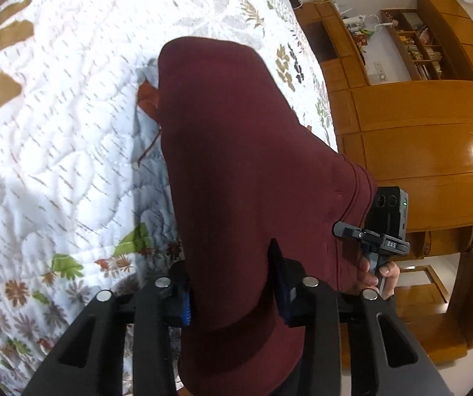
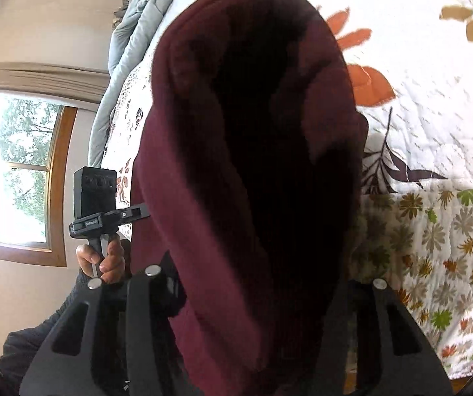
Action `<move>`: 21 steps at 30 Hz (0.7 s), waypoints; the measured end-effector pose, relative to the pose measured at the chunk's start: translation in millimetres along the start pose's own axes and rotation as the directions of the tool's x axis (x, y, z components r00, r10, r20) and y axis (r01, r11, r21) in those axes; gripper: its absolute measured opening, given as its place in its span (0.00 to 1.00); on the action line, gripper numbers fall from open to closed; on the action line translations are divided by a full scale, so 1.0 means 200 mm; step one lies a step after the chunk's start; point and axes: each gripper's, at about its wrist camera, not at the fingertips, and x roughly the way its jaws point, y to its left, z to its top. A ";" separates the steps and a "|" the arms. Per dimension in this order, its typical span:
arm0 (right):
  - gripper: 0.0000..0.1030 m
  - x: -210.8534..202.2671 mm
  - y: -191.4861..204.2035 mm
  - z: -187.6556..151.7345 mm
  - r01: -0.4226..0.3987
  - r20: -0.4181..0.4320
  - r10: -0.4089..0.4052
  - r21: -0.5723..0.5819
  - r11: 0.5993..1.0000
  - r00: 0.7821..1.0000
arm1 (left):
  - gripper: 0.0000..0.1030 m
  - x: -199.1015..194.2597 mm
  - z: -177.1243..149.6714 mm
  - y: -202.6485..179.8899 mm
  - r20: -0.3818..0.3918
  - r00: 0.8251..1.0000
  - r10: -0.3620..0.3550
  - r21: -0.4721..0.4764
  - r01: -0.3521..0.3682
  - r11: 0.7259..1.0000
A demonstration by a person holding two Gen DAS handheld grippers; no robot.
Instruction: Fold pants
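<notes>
Maroon pants [image 1: 236, 151] lifted off the floral quilt [image 1: 54, 115] of the bed, held near its edge, the far end of the cloth drooping toward the quilt; contact there not discernible. Left gripper [image 1: 233, 293] clamped on a thick fold of the cloth, blue pads [image 1: 186, 300] pressing in from both sides. Right gripper [image 2: 256, 297] likewise buried in maroon cloth, apparently grasping it, though the fingertips lie hidden under the fold. Each tool visible from the other's view, handle in a hand [image 2: 104, 260], just beside the garment. Wooden wardrobe [image 1: 418, 138] beyond the bed's edge; window [image 2: 15, 168] on the opposite side. Step in hand, by judgement: carrying a held edge over for a fold. Next move calls for lowering both grips together, level, laying cloth flat on the quilt before releasing.
</notes>
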 end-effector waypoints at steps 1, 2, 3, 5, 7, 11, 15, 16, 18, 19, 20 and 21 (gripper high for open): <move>0.41 -0.01 0.03 -0.01 0.004 0.005 -0.004 -0.007 1.000 1.000 | 0.34 -0.01 0.00 -0.01 0.008 1.000 -0.002 0.002 0.002 1.000; 0.39 -0.02 0.04 -0.01 0.005 0.008 -0.005 -0.012 1.000 1.000 | 0.33 -0.02 0.00 -0.02 0.012 1.000 -0.007 0.005 0.006 1.000; 0.38 -0.04 0.07 -0.01 0.004 0.011 -0.003 -0.019 1.000 1.000 | 0.33 -0.03 0.00 -0.02 0.015 1.000 -0.013 0.009 0.013 1.000; 0.38 -0.05 0.12 0.02 0.013 0.018 -0.012 -0.037 0.999 1.000 | 0.32 -0.06 0.00 -0.05 0.022 0.999 -0.032 0.016 0.031 0.999; 0.37 -0.06 0.20 0.02 0.018 0.019 -0.017 -0.054 0.998 1.000 | 0.32 -0.11 0.01 -0.07 0.033 0.999 -0.043 0.027 0.043 0.999; 0.37 -0.04 0.32 0.09 0.020 0.017 -0.019 -0.095 0.995 1.000 | 0.32 -0.25 0.04 -0.07 0.071 0.996 -0.045 0.038 0.043 0.998; 0.37 0.06 0.50 0.27 0.003 0.019 0.000 -0.143 0.990 1.000 | 0.32 -0.50 0.13 -0.02 0.146 0.989 -0.025 0.042 0.019 0.999; 0.37 0.11 0.56 0.34 -0.006 0.018 0.009 -0.156 0.988 1.000 | 0.32 -0.58 0.16 0.00 0.170 0.985 -0.016 0.042 0.009 0.999; 0.37 0.23 0.69 0.48 -0.022 0.011 0.025 -0.185 0.982 1.000 | 0.32 -0.73 0.24 0.07 0.216 0.976 0.009 0.030 -0.016 0.999; 0.37 0.29 0.73 0.54 -0.028 0.007 0.030 -0.191 0.981 1.000 | 0.32 -0.78 0.27 0.09 0.230 0.973 0.017 0.023 -0.023 0.999; 0.37 0.34 0.77 0.61 -0.034 0.000 0.034 -0.193 0.981 0.999 | 0.32 -0.84 0.32 0.13 0.245 0.969 0.028 0.010 -0.032 0.999; 0.37 0.41 0.81 0.68 -0.039 -0.009 0.038 -0.198 0.979 0.999 | 0.32 -0.90 0.36 0.17 0.258 0.965 0.043 -0.002 -0.044 0.999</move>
